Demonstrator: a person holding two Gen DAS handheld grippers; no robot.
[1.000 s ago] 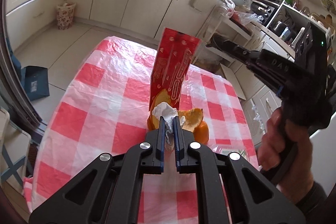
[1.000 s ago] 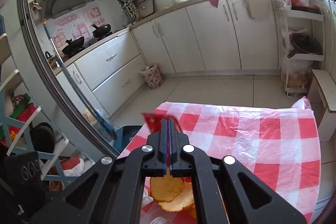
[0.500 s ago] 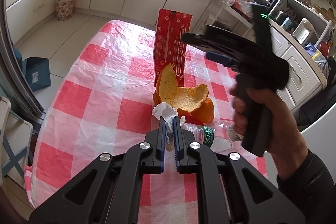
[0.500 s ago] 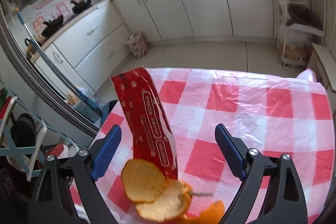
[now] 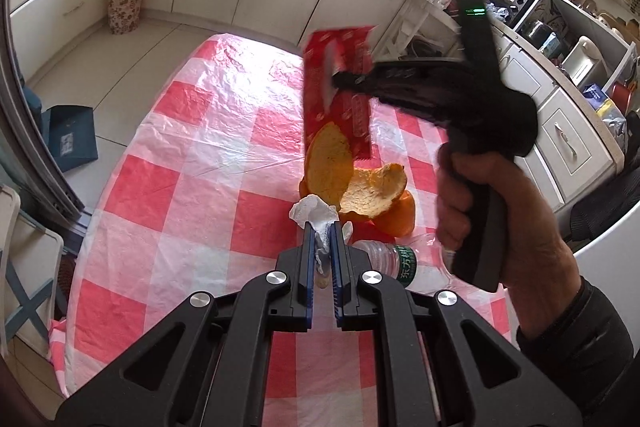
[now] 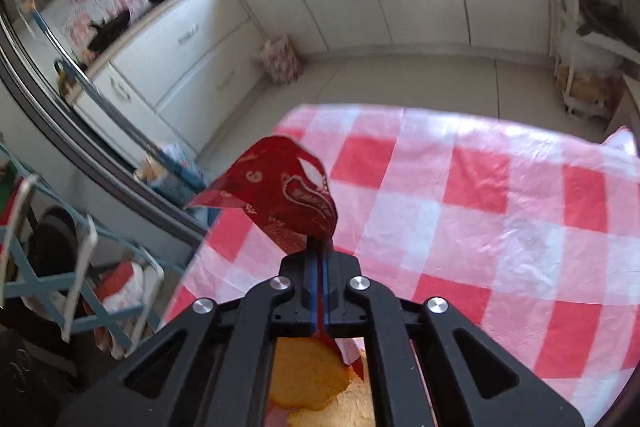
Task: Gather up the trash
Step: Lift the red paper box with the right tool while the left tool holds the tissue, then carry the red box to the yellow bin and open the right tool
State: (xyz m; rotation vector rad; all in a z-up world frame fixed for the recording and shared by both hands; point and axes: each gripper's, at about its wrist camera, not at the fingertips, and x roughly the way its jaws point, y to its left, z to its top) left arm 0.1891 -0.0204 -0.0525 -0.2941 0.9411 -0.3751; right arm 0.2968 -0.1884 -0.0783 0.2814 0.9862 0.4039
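Right gripper (image 6: 319,269) jaws just closed – clamped on thin red foil wrapper (image 6: 292,195), mid-table above orange peel (image 5: 352,187). Light, floppy, slippery – best pinched at edge. Left gripper (image 5: 322,247) clamped on white crumpled tissue (image 5: 314,213).

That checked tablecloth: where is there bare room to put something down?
The tablecloth lies bare along its whole left side and at the far end beyond the red wrapper. It is crowded mid-right: orange peels, crumpled tissue and plastic bottle sit clustered together, with both held tools over them.
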